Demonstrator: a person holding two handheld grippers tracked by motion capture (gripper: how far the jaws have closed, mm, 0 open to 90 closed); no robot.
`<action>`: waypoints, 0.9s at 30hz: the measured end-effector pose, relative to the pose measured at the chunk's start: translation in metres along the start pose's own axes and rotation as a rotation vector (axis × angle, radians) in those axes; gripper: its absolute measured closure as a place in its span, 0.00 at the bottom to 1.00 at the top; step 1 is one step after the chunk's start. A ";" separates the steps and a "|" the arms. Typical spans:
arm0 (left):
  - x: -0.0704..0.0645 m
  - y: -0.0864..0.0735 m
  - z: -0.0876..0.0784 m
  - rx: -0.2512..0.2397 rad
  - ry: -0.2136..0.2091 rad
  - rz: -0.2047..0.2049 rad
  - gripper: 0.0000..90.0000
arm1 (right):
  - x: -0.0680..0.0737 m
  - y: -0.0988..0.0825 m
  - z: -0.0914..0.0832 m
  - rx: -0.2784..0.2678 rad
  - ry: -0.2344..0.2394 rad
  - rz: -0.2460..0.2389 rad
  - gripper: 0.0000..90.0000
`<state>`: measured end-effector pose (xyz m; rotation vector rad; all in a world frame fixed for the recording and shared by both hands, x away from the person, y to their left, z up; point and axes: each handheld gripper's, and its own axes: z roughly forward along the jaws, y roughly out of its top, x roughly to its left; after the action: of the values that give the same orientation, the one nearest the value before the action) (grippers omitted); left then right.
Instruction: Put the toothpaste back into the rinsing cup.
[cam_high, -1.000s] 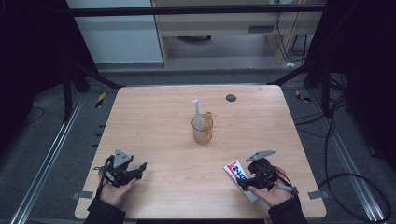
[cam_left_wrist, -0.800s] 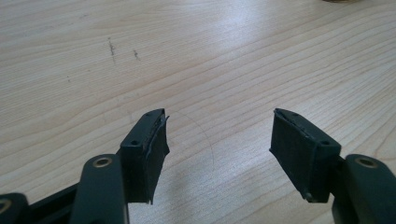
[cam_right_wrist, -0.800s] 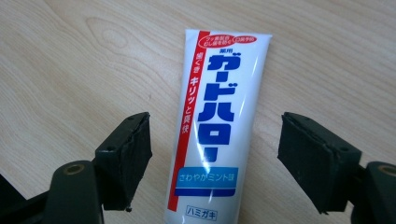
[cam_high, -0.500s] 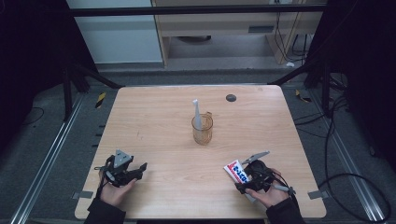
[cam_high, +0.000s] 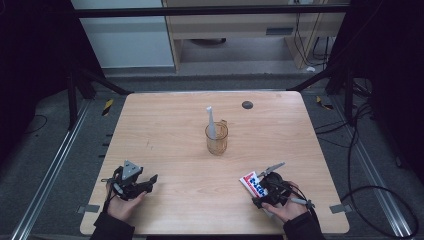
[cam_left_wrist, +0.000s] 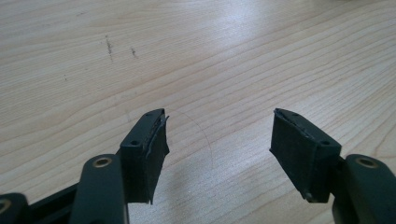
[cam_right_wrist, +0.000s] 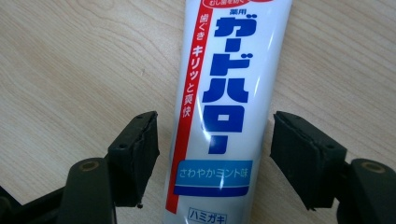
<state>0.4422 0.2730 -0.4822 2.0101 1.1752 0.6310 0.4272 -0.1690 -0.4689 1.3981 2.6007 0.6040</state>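
Observation:
A white toothpaste tube (cam_right_wrist: 224, 107) with blue and red print lies flat on the wooden table (cam_high: 170, 130) near the front right, also seen from above as the tube (cam_high: 251, 183). My right gripper (cam_right_wrist: 212, 158) straddles it. Its jaws have just been closing, but a gap still shows on each side and the pads (cam_right_wrist: 137, 154) do not touch the tube. From above, the right gripper (cam_high: 261, 189) sits in a hand at the front right. My left gripper (cam_left_wrist: 219, 144) stands open over bare wood, and from above the left gripper (cam_high: 145, 184) is at the front left.
An amber glass cup (cam_high: 216, 139) stands at the table's centre with a white stick-like item (cam_high: 210, 120) upright in it. A small dark disc (cam_high: 247, 104) lies near the far edge. Metal rails and cables run on the floor around the table.
The right gripper has edged slightly toward the front left over the tube. The left hand and the cup are where they were.

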 end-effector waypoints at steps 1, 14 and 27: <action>0.000 0.000 0.000 0.000 -0.001 0.000 0.39 | 0.000 0.000 0.001 0.004 -0.003 0.003 0.36; 0.000 0.000 0.001 0.004 -0.002 0.004 0.39 | -0.001 0.007 0.007 0.021 -0.013 0.001 0.40; 0.000 0.000 0.001 0.006 -0.002 0.005 0.39 | -0.003 0.022 0.015 0.032 -0.019 -0.002 0.43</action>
<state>0.4426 0.2722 -0.4827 2.0187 1.1725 0.6292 0.4506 -0.1560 -0.4742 1.4037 2.6077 0.5492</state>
